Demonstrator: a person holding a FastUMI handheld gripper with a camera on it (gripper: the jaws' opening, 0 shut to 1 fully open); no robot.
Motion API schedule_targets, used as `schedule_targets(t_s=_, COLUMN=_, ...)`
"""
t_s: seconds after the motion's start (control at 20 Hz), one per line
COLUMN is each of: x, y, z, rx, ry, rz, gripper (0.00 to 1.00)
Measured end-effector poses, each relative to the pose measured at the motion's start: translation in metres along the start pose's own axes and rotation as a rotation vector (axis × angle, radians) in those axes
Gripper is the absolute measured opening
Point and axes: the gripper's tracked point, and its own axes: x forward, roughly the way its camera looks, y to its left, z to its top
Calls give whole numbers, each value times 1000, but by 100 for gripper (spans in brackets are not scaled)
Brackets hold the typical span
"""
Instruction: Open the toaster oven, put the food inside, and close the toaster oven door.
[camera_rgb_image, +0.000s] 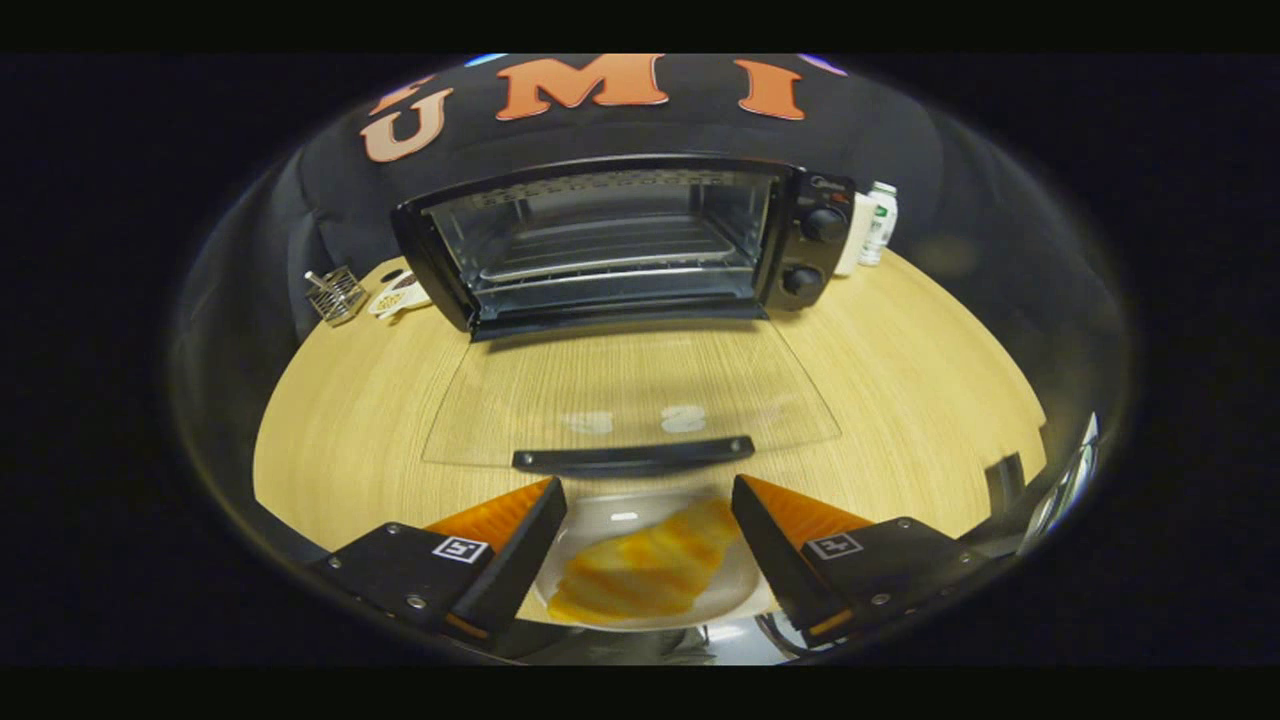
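With the oven (620, 245) door (630, 395) already down, the gripper (645, 520) hung open over the near plate (600, 520) of food (645, 570), needing a grasp next.

1. Gripper (645, 500): fingers spread apart, gripping nothing.
2. Plate (600, 520) with food (645, 570): between the fingers.
3. Toaster oven (625, 240): beyond them, glass door (630, 400) folded down flat.

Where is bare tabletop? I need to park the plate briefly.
Bare table lies right of the open glass door, and left of it, short of the wire rack. The open hand-held gripper straddles the plate.
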Motion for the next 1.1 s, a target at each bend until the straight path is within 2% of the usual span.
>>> schedule_targets(t_s=0.25, x=-16, y=-3, z=-32, rx=42, ry=-4, rz=-83, gripper=100)
schedule_targets(t_s=0.45, x=-15, y=11, z=-61, rx=108, ry=47, rz=-96, gripper=99)
schedule_targets(t_s=0.65, x=-8, y=12, z=-75, rx=130, ry=75, rz=-140, gripper=100)
schedule_targets(t_s=0.85, x=-1, y=12, z=-85, rx=193, ry=102, rz=-141, gripper=100)
schedule_targets(t_s=0.9, x=-3, y=6, z=-85, rx=198, ry=102, rz=-168, gripper=100)
schedule_targets(t_s=1.0, x=-13, y=7, z=-79, rx=240, ry=92, rz=-145, gripper=87)
schedule_targets(t_s=1.1, x=-23, y=7, z=-66, rx=273, ry=64, rz=-130, gripper=81)
